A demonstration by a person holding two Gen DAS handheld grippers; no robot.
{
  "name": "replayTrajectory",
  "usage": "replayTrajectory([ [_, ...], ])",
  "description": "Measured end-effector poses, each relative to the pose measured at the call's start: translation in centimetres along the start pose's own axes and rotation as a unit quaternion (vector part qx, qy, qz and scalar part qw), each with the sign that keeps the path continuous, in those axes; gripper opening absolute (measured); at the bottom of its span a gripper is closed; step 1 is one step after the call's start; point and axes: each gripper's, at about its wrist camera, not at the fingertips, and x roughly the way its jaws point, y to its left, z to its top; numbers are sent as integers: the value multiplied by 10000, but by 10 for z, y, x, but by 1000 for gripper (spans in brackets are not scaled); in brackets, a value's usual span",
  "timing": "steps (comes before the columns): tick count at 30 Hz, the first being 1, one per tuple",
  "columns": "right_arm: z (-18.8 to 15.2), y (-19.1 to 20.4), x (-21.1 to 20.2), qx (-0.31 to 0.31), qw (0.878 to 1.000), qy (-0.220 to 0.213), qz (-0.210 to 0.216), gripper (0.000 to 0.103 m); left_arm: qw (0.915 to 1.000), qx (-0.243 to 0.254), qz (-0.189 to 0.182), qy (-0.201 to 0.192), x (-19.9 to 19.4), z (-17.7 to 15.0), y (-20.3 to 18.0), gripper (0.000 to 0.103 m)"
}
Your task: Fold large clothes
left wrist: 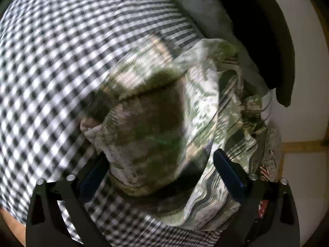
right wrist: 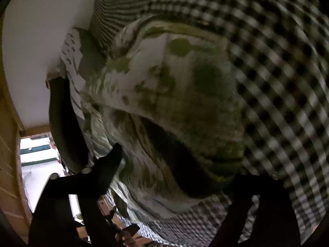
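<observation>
A crumpled garment with a green and white print lies bunched on a black and white checked cloth. My left gripper stands open, its two blue-padded fingers on either side of the bunched garment. In the right wrist view the same garment fills the middle, blurred, over the checked cloth. My right gripper is open around a fold of the garment, its left finger dark against the fabric and its right finger mostly hidden low at the right.
A dark curved edge and a grey cloth lie beyond the garment at upper right. A white wall and wooden trim show at the left. A dark curved bar stands by the garment.
</observation>
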Motion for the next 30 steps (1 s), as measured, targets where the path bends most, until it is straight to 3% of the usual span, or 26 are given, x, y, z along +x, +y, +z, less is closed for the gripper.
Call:
replayTrajectory([
  [1, 3, 2, 1, -27, 10000, -20, 36, 41, 9995, 189, 264, -41, -2, 3, -5, 45],
  [4, 2, 5, -1, -186, 9998, -3, -23, 34, 9998, 182, 107, 55, -1, 3, -3, 30],
  [6, -1, 0, -2, -32, 10000, 26, -22, 34, 9998, 135, -9, 123, -4, -1, 10, 26],
  [8, -4, -12, -5, 188, 9996, 121, -143, 45, 9998, 130, -33, 163, -6, -3, 13, 25],
  [9, -7, -17, -7, 303, 9993, 127, -191, 61, 9997, 157, -24, 172, -9, -6, 14, 25],
  [10, -9, -20, -9, 367, 9989, 112, -258, 83, 9997, 143, -49, 166, -12, -7, 15, 25],
  [11, -13, -23, -12, 380, 9992, 63, -148, 88, 9998, 106, -112, 141, -14, -8, 16, 26],
  [13, -14, -19, -11, 316, 9995, 47, -17, 90, 9997, 69, -181, 171, -15, -7, 21, 29],
  [15, -9, -9, -3, 184, 9992, 65, 361, 82, 9990, -82, -402, 161, -13, -6, 22, 35],
  [17, -2, 6, 5, -38, 9991, 30, 416, 81, 9974, -147, -686, 140, -12, -3, 21, 58],
  [20, 11, 15, 26, 96, 9994, 57, 326, 75, 9956, -331, -869, 63, -12, -7, 17, 80],
  [23, 11, 13, 36, 245, 9995, -24, 211, 73, 9973, -507, -523, -25, -17, -18, 18, 80],
  [24, 10, 14, 35, 219, 9996, -55, 176, 67, 9974, -544, -466, -54, -21, -23, 18, 80],
  [25, 6, 13, 33, 170, 9998, -93, 79, 52, 9972, -594, -461, -50, -26, -32, 18, 82],
  [27, 0, 5, 28, 186, 9997, -121, 70, 36, 9968, -556, -572, 20, -27, -49, 16, 92],
  [30, 0, 7, 26, 107, 9999, -79, 108, 33, 9956, -399, -835, 173, -8, -59, 9, 94],
])
